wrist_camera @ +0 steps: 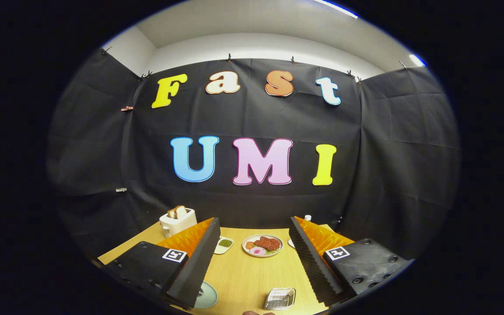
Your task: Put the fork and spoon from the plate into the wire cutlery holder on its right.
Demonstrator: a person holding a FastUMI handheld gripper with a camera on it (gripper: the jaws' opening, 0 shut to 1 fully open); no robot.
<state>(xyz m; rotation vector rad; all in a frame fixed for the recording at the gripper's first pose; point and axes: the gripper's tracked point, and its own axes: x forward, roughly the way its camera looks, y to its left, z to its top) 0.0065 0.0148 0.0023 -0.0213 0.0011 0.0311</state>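
A: Gripper view, left to right: a toaster (177, 221) with bread in it stands beyond the left finger; a small green-sauce dish (224, 244) sits just past that finger's tip; a plate of food (262, 245) lies ahead, between the fingers. The tongs (252, 232) are spread wide over the wooden counter (247, 275), holding nothing.

B: And the task's things?

A: A pale round plate (207, 296) peeks out low down beside the left finger, mostly hidden; no fork or spoon can be made out on it. A wire cutlery holder (281, 298) lies near the right finger's base.

B: The risks?

A: Judged from here, the tongs sit high and point at the far wall. Dropping blind, a finger could clip the hidden plate's rim. The light holder may slide when cutlery lands.
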